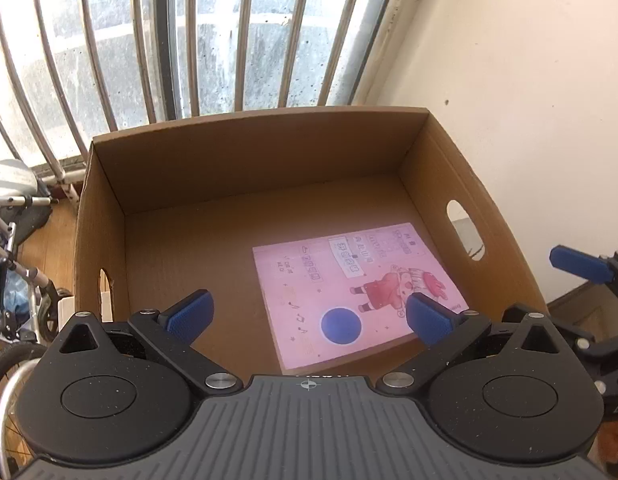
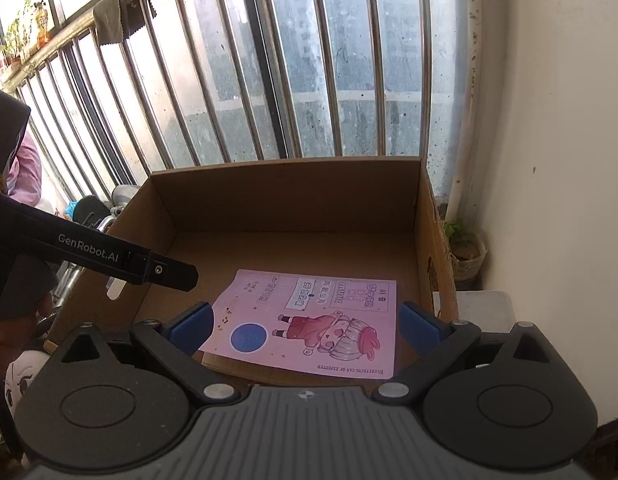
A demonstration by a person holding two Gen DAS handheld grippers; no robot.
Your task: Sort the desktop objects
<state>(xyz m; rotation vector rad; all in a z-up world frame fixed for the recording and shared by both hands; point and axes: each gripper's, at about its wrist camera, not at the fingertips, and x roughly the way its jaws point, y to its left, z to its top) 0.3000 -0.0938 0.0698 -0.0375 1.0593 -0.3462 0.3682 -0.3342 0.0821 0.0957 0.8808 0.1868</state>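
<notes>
A brown cardboard box point(image 1: 245, 160) stands open in front of a barred window; it also shows in the right wrist view point(image 2: 293, 200). A pink booklet point(image 1: 349, 292) with a cartoon figure and a blue dot lies flat on the box floor, also in the right wrist view point(image 2: 309, 320). My left gripper point(image 1: 309, 316) is open and empty above the box's near edge. My right gripper point(image 2: 305, 326) is open and empty above the booklet's near edge. The right gripper's blue fingertip point(image 1: 581, 266) shows at the right of the left wrist view. The left gripper's body point(image 2: 109, 260) crosses the left of the right wrist view.
The window bars point(image 2: 269, 80) run behind the box. A white wall point(image 2: 549, 160) is on the right, with a small potted plant point(image 2: 465, 244) at its foot. A wheelchair or stroller frame point(image 1: 13, 260) stands left of the box.
</notes>
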